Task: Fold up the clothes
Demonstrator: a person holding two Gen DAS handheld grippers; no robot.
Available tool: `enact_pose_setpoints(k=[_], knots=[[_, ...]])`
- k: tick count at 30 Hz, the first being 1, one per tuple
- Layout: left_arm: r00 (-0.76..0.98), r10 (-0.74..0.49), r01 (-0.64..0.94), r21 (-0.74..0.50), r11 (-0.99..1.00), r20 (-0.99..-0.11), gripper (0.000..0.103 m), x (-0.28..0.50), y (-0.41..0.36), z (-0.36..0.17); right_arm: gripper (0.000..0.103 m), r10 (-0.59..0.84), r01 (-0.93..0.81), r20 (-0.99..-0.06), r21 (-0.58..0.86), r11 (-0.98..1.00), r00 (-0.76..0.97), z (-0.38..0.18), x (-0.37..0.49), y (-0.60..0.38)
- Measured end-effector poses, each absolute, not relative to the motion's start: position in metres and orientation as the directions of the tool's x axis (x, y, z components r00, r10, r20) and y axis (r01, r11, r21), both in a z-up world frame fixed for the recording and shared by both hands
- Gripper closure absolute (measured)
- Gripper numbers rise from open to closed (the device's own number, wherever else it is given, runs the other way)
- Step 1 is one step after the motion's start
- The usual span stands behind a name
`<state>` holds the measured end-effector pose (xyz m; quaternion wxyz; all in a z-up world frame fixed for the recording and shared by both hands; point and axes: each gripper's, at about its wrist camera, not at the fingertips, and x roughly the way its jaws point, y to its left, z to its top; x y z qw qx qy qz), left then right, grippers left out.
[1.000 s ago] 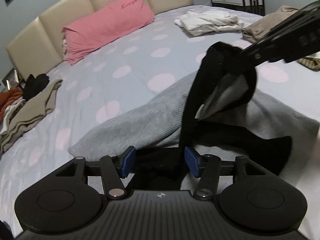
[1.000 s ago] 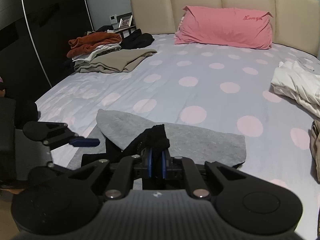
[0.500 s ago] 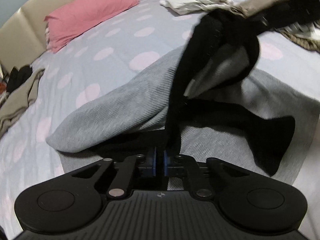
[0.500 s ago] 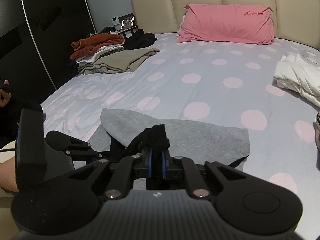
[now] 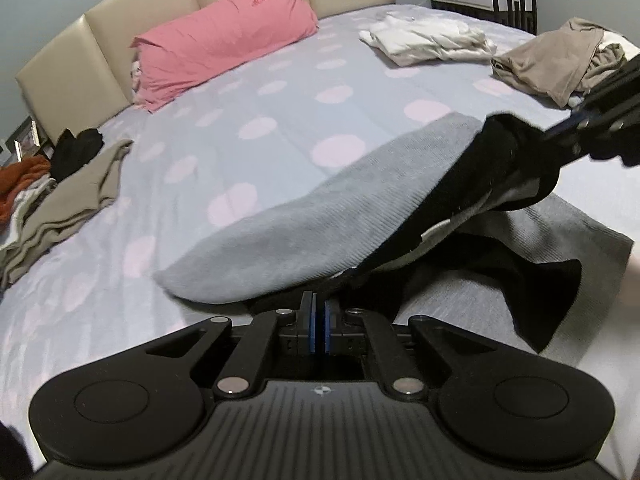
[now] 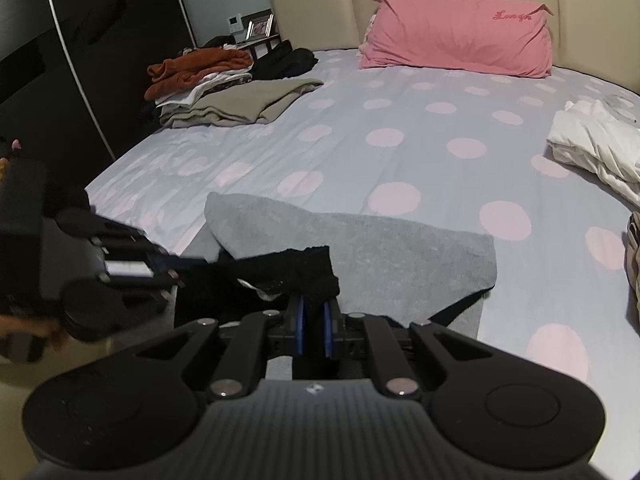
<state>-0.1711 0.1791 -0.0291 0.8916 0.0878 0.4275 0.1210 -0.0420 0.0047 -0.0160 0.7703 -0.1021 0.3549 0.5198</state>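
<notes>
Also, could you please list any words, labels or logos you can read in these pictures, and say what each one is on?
"Love you": red script on the pink pillow, blurred, so this is a likely reading.
Small round emblem on each hand-held gripper body: too small to read.
Framed photo by the bed: no readable text.

A garment (image 5: 304,236) lies on the bed (image 5: 248,92) at its near edge, with the pillow (image 5: 224,36) far behind it against the headboard (image 5: 120,28). In the left wrist view a folded pile (image 5: 60,200) sits at the bed's left side, and two more piles (image 5: 428,40) (image 5: 560,60) lie at the far right.
</notes>
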Motion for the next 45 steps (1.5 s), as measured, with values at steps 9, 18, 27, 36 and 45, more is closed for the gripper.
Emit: enact_pose_setpoints(k=[9,18,27,36,45], knots=[[0.567,0.282,-0.097,0.277,0.956,-0.774,0.101,-0.208,0.17,-0.007,0.092,0.711,-0.904,-0.684,0.182,0.387,0.167,-0.013,-0.065,0.001],[0.504,0.236,-0.091,0.22,0.971,-0.831,0.101,-0.245,0.153,-0.016,0.092,0.644,-0.925,-0.757,0.156,0.347,0.113,-0.025,-0.098,-0.006],[0.408,0.259,-0.114,0.232,0.966,-0.876,0.099,-0.26,0.155,-0.032,0.072,0.514,-0.966,-0.848,0.01,0.257,0.128,-0.046,-0.13,0.008],[0.443,0.148,-0.166,0.081,0.983,-0.884,0.052,-0.284,0.172,-0.009,0.042,0.538,-0.919,-0.83,0.09,0.384,0.143,-0.032,-0.112,-0.013],[0.597,0.051,-0.255,-0.129,0.958,-0.801,0.044,-0.232,0.217,0.018,0.033,0.556,-0.778,-0.797,0.188,0.599,0.236,-0.02,-0.046,-0.034]])
